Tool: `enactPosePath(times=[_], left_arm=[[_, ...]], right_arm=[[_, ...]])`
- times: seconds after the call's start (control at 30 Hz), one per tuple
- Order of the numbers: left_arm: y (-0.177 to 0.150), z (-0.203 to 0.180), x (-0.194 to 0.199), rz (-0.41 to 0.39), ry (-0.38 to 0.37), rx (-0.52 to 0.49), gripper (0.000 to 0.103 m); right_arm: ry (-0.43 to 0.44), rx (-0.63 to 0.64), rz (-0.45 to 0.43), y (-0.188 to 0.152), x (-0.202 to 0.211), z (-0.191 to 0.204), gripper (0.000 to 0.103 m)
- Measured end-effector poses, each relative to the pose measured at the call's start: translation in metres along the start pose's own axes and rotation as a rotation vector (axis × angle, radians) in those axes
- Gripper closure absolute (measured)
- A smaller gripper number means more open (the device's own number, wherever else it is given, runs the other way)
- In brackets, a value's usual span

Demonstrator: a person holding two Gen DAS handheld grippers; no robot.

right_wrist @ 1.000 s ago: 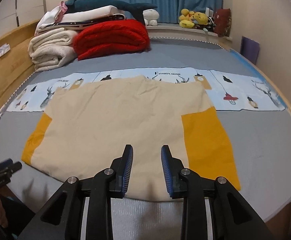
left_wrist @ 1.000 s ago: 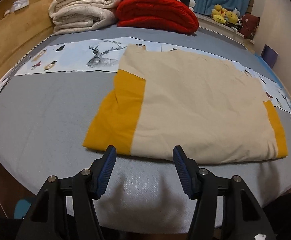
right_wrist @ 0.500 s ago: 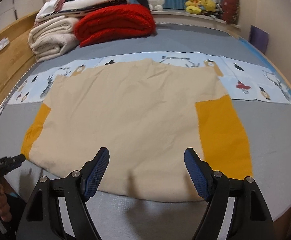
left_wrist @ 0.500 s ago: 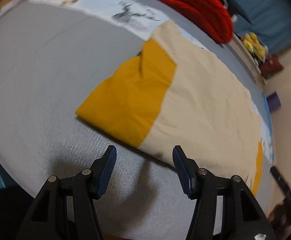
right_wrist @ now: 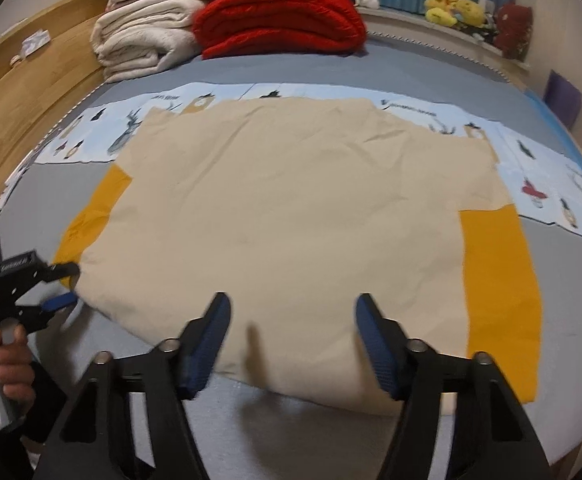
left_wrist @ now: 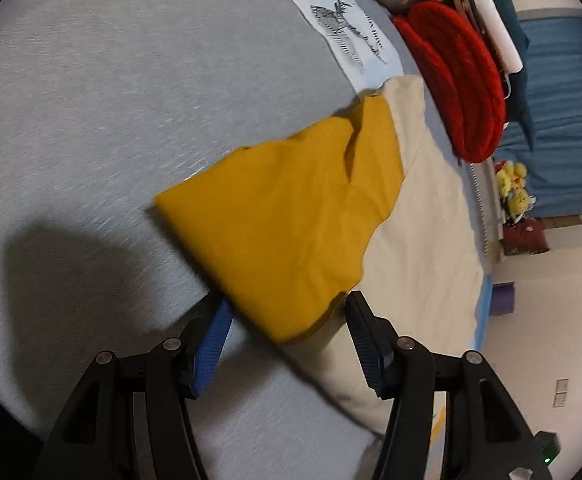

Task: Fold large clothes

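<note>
Left gripper (left_wrist: 287, 328) straddles the yellow sleeve (left_wrist: 291, 216) corner, jaws apart, so we can pinch it. Right gripper (right_wrist: 291, 332), closing with nothing pinched, hovers at six o'clock of the shirt (right_wrist: 291, 216), flat on the bed (right_wrist: 411, 76).

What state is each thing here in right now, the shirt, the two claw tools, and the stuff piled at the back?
Shirt: spread flat on the bed, unfolded.
Left sleeve: yellow, its corner between the left gripper's jaws, not pinched.
Right sleeve: flat, untouched.
Left gripper: open.
Right gripper: jaws closing above the hem, nothing gripped.
Red blanket: folded.
White blanket: folded.
</note>
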State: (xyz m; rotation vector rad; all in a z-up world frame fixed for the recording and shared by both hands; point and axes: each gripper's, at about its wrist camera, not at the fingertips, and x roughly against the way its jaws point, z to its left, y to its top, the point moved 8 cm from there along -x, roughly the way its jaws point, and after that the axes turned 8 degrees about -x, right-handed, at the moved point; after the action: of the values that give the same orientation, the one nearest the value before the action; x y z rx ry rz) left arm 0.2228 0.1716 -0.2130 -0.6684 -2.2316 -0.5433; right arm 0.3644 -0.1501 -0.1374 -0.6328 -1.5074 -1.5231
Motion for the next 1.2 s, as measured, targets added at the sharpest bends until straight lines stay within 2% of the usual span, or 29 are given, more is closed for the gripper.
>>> enactPosePath(times=[0.1, 0.3, 0.37, 0.43, 0.47, 0.67, 0.77, 0.83, 0.9, 1.0, 1.07, 1.13, 1.2], left_arm=[[0.007, -0.001, -0.006, -0.038, -0.03, 0.026, 0.048], [0.015, -0.011, -0.014, -0.09, -0.041, 0.023, 0.051], [0.017, -0.011, -0.015, -0.088, -0.026, 0.018, 0.079], [0.019, -0.015, -0.01, -0.095, -0.033, 0.003, 0.092], [0.021, -0.02, -0.006, -0.103, -0.035, -0.013, 0.094], [0.03, -0.061, 0.042, -0.161, 0.025, -0.206, 0.097], [0.032, -0.07, 0.083, -0.208, 0.07, -0.276, 0.097], [0.03, -0.073, 0.11, -0.246, 0.112, -0.332, 0.097], [0.023, -0.08, 0.131, -0.275, 0.148, -0.422, 0.097], [0.006, -0.091, 0.14, -0.28, 0.179, -0.541, 0.097], [-0.001, -0.105, 0.142, -0.295, 0.188, -0.603, 0.097], [-0.008, -0.123, 0.142, -0.307, 0.172, -0.647, 0.097], [-0.019, -0.151, 0.14, -0.321, 0.161, -0.728, 0.097]], right_arm=[[0.034, -0.01, 0.027, -0.004, -0.004, 0.004, 0.069], [0.075, -0.002, 0.03, -0.006, -0.003, 0.008, 0.072], [0.078, -0.003, 0.038, -0.008, -0.006, 0.007, 0.073], [0.081, -0.009, 0.045, -0.008, -0.008, 0.007, 0.075], [0.086, -0.016, 0.048, -0.007, -0.009, 0.008, 0.076], [0.123, -0.03, 0.045, -0.002, -0.012, 0.022, 0.081], [0.144, -0.012, 0.068, -0.006, -0.017, 0.037, 0.081], [0.172, -0.001, 0.111, -0.013, -0.026, 0.049, 0.081], [0.218, 0.027, 0.192, -0.027, -0.04, 0.066, 0.081], [0.211, 0.108, 0.298, -0.055, -0.065, 0.087, 0.081], [0.181, 0.126, 0.28, -0.057, -0.065, 0.092, 0.08], [0.195, 0.113, 0.234, -0.047, -0.053, 0.091, 0.08], [0.209, 0.065, 0.113, -0.022, -0.026, 0.076, 0.08]])
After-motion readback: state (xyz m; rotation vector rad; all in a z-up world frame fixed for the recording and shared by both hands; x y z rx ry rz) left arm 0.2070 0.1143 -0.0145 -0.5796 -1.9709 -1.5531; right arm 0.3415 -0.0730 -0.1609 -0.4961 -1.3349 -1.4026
